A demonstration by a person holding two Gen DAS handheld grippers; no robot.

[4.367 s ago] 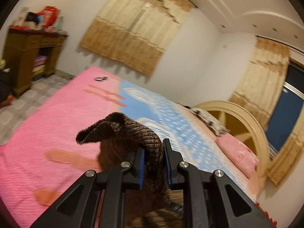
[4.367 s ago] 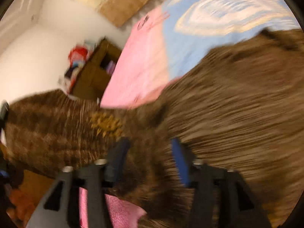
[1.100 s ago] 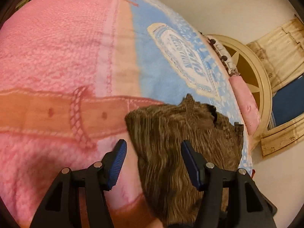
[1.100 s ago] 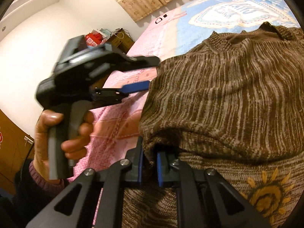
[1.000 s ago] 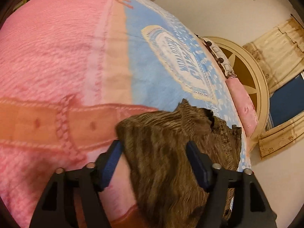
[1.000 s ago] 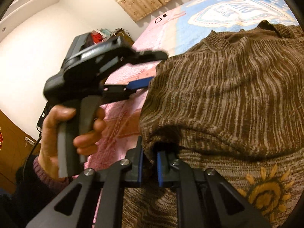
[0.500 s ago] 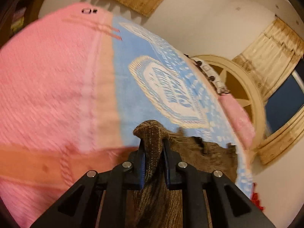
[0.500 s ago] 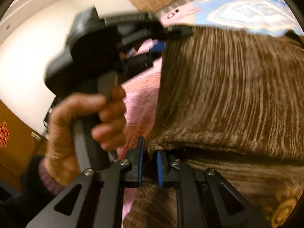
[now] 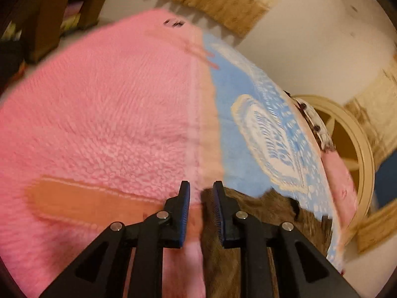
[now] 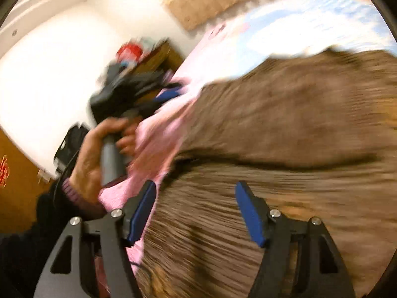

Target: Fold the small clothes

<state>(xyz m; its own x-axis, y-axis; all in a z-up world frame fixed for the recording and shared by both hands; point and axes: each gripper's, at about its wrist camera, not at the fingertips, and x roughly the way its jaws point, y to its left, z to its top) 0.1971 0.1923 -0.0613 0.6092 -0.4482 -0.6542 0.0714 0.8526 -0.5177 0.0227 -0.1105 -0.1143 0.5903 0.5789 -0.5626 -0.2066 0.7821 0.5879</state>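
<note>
**Both grips released after a fold across the sweater**

The brown ribbed knit sweater is seen lying on the pink and blue fleece blanket that covers the bed, with one part laid over another so that a dark fold line runs across it. Half a second earlier a pinch of this knit was held in each gripper; now neither is. The jaws of the right gripper have just been opening and stand wide apart above the cloth, with nothing pressed between the blue pads. The jaws of the left gripper have opened a little: a narrow gap is left between the pads, through which pink blanket shows, while the sweater's edge lies below and beside the right-hand pad, not clamped. From this it is judged that one fold has been set down and that the next hold has yet to be chosen.

Only in the right wrist view are the fold line and the person's left hand on the other tool's handle shown, though heavily blurred. Only in the left wrist view are the bed's far end, the round cream headboard and the sweater's neck edge shown.
</note>
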